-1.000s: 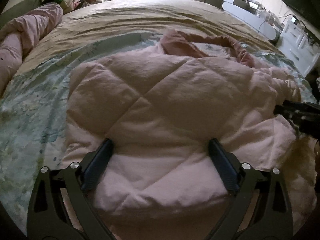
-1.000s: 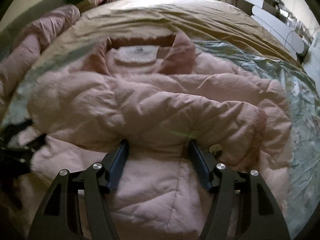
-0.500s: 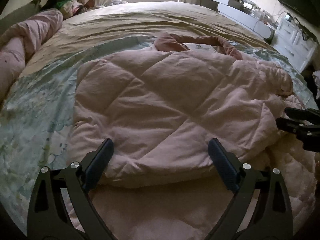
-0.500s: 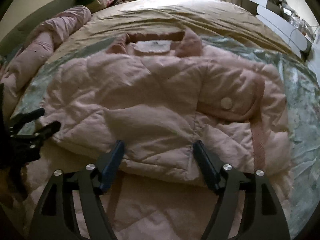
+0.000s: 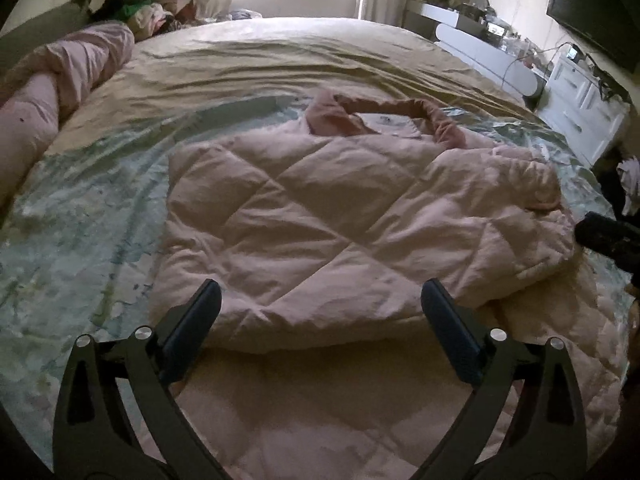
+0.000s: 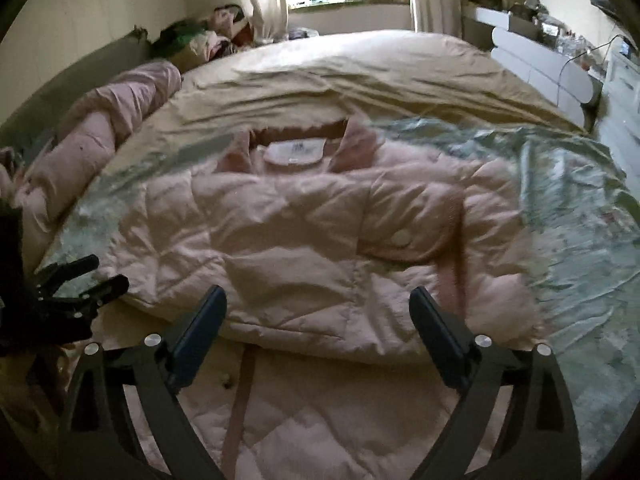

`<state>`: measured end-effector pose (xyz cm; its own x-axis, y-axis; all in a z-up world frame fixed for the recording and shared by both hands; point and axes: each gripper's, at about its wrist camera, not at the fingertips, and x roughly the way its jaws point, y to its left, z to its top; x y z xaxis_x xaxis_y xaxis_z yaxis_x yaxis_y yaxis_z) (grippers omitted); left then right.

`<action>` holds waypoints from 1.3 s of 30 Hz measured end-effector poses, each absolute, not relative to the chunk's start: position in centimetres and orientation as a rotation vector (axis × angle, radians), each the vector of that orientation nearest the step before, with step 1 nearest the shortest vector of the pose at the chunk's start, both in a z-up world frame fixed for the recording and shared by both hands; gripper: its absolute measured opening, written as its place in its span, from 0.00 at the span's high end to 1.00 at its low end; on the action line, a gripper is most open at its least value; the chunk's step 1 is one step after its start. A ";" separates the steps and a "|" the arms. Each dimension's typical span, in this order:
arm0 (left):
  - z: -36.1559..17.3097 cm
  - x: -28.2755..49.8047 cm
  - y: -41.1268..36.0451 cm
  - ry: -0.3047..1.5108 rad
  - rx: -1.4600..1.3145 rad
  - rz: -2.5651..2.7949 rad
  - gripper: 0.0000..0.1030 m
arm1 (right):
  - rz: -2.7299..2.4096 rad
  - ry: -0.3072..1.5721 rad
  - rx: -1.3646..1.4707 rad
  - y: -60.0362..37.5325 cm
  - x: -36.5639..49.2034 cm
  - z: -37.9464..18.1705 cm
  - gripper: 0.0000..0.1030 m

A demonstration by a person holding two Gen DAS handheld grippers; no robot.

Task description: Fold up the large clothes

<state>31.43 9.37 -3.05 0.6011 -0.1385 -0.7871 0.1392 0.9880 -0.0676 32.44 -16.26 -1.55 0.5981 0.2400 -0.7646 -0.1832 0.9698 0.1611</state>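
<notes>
Left wrist view: left gripper [image 5: 320,332] spread wide, nothing between its pads; the folded edge of the pink quilted jacket [image 5: 340,220] lies just beyond its tips.
Right wrist view: right gripper [image 6: 318,328] spread, its jaws have just been opening, no cloth pinched.
Change: a second ago both grippers sat on the puffy fold; now both have drawn back and the fold lies flat on the jacket's lower part.
Jacket place: on the pale green sheet [image 5: 80,220] of the bed, collar [image 5: 384,110] at 12 o'clock.
Only in left view: right gripper's tip at 3 o'clock; a dark screen [image 5: 592,28] at 1 o'clock.
Only in right view: collar label [image 6: 294,152]; round button [image 6: 400,237]; left gripper [image 6: 86,276] at 9 o'clock.
</notes>
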 end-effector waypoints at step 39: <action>6.2 18.3 8.5 0.712 0.006 -0.134 0.09 | 0.269 0.705 0.017 -18.7 17.4 8.5 0.04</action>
